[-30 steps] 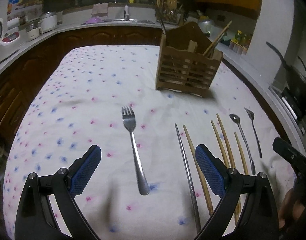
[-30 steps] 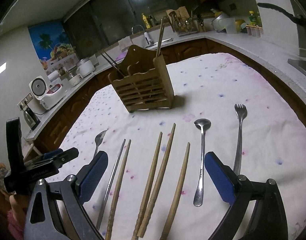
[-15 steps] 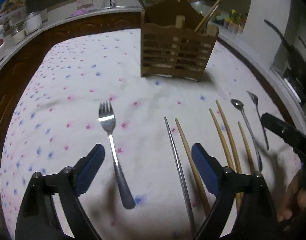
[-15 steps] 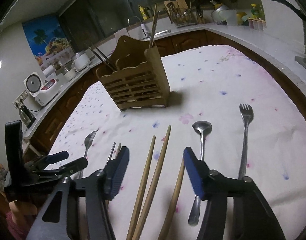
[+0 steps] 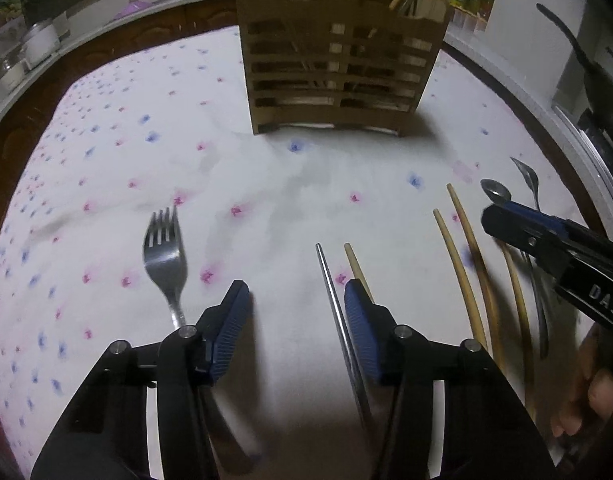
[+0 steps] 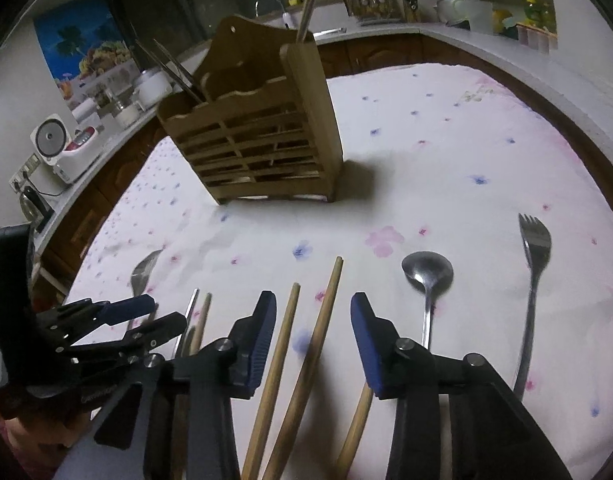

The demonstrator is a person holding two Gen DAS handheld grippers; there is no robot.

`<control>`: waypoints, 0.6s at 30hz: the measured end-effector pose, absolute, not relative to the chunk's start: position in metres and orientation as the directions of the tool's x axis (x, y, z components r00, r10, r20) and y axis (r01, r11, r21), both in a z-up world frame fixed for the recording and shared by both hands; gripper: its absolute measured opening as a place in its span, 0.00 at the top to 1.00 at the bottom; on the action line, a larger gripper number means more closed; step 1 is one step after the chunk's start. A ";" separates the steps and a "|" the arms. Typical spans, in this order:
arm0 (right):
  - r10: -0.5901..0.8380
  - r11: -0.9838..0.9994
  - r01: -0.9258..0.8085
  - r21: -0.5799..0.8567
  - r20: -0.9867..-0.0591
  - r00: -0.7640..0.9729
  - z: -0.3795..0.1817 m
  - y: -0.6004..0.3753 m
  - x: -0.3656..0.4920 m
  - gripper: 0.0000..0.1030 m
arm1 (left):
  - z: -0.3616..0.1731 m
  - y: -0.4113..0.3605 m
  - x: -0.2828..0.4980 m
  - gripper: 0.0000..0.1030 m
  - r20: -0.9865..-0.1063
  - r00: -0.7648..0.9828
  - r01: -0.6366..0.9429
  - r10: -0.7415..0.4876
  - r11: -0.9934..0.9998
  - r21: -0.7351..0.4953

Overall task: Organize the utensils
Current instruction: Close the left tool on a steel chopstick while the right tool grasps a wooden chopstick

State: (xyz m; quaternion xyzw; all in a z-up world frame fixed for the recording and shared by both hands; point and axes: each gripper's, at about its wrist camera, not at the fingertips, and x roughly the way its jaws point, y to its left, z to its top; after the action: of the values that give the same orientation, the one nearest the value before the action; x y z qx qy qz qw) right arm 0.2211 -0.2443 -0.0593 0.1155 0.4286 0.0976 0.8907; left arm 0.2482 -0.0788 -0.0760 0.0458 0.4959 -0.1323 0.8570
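Note:
A wooden utensil holder (image 5: 334,56) (image 6: 258,136) stands at the back of the flowered tablecloth, with chopsticks in it. My left gripper (image 5: 296,312) is open and low over the cloth, between a steel fork (image 5: 164,256) on its left and a metal chopstick (image 5: 334,312) by its right finger. My right gripper (image 6: 312,330) is open around two wooden chopsticks (image 6: 306,344) lying on the cloth. A spoon (image 6: 426,276) and a second fork (image 6: 534,256) lie to its right.
More wooden chopsticks (image 5: 458,264) lie between the grippers. A counter with a rice cooker (image 6: 62,148), pots and a sink runs behind the table. A dark pan (image 5: 586,76) stands at the right edge.
Both grippers have moved forward and down toward the cloth and narrowed their jaws. The right one now straddles two wooden chopsticks.

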 end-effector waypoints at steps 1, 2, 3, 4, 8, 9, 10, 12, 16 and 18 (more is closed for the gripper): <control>0.269 0.956 -0.074 0.284 -0.746 0.609 -0.061 -0.244 0.224 0.65 | -0.079 -0.079 0.251 0.51 -0.869 0.459 0.268 -0.185 0.961 -0.063; 0.264 0.958 -0.072 0.279 -0.751 0.605 -0.063 -0.244 0.228 0.66 | -0.079 -0.079 0.251 0.51 -0.866 0.465 0.269 -0.186 0.961 -0.062; 0.261 0.959 -0.070 0.276 -0.757 0.599 -0.066 -0.244 0.232 0.67 | -0.079 -0.079 0.251 0.51 -0.866 0.463 0.271 -0.186 0.961 -0.061; 0.258 0.960 -0.068 0.273 -0.761 0.595 -0.068 -0.243 0.235 0.70 | -0.079 -0.080 0.252 0.51 -0.866 0.464 0.272 -0.185 0.960 -0.060; 0.239 0.967 -0.063 0.246 -0.793 0.560 -0.080 -0.239 0.250 0.73 | -0.079 -0.085 0.254 0.52 -0.870 0.466 0.287 -0.163 0.958 -0.025; 0.237 0.969 -0.075 0.237 -0.787 0.569 -0.081 -0.237 0.251 0.73 | -0.079 -0.087 0.254 0.52 -0.872 0.464 0.288 -0.154 0.958 -0.016; 0.233 0.971 -0.086 0.224 -0.791 0.565 -0.081 -0.235 0.253 0.73 | -0.079 -0.089 0.255 0.53 -0.873 0.463 0.287 -0.151 0.958 -0.014; 0.231 0.972 -0.092 0.217 -0.797 0.558 -0.081 -0.233 0.256 0.74 | -0.079 -0.092 0.255 0.61 -0.873 0.461 0.299 -0.157 0.954 -0.014; 0.188 0.982 -0.088 0.168 -0.809 0.557 -0.081 -0.232 0.261 0.89 | -0.078 -0.098 0.257 0.82 -0.869 0.466 0.324 -0.166 0.946 -0.008; 0.185 0.983 -0.091 0.161 -0.811 0.555 -0.081 -0.232 0.262 0.90 | -0.078 -0.098 0.258 0.89 -0.867 0.468 0.328 -0.173 0.944 -0.011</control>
State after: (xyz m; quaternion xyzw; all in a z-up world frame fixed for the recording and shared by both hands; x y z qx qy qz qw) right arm 0.2621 -0.2317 -0.0808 0.0501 0.4651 0.0783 0.8804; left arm 0.2578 -0.0984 -0.0779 0.0787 0.4945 -0.1469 0.8531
